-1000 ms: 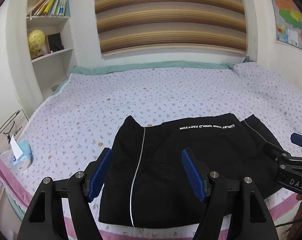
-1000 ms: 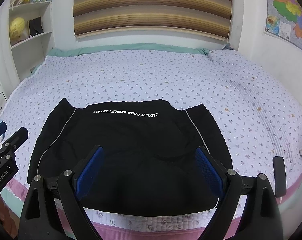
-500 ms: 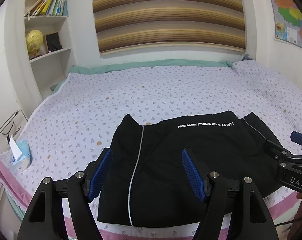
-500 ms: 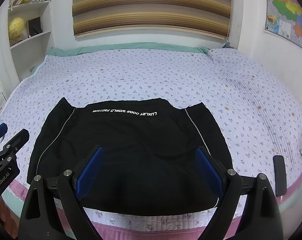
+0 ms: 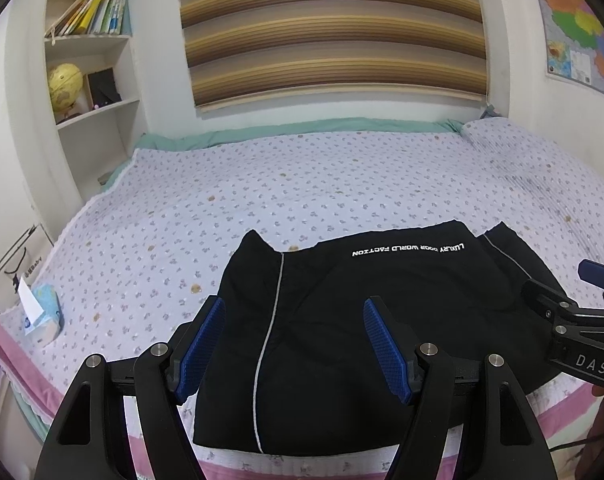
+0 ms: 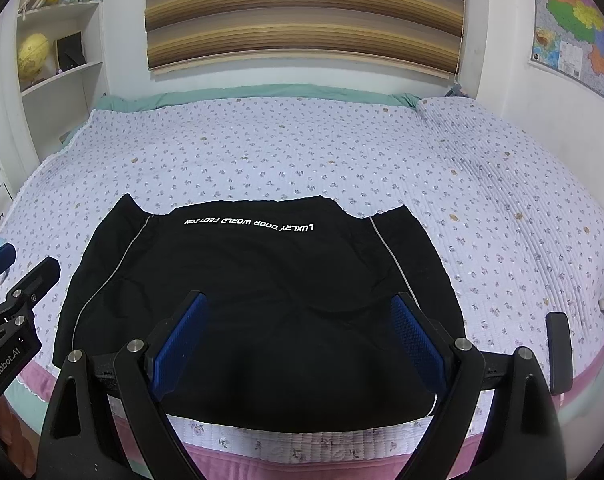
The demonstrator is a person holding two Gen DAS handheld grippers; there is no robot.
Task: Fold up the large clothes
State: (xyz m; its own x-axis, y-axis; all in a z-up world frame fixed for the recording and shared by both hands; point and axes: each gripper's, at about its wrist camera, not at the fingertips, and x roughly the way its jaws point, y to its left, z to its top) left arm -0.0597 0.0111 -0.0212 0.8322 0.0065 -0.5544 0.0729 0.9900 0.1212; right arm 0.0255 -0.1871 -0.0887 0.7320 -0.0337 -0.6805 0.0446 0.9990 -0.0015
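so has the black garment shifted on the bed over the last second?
No. The black garment lies flat, its far edge on the same floral patches of the bedspread, in both views.

Changes since the earlier frames: slight only. Left wrist view: black garment (image 5: 342, 340) sits a little lower in frame, with more of the striped blind (image 5: 334, 32) showing above it. Right wrist view: garment at the same spot. No shift in its lie on the bedspread (image 5: 302, 184).
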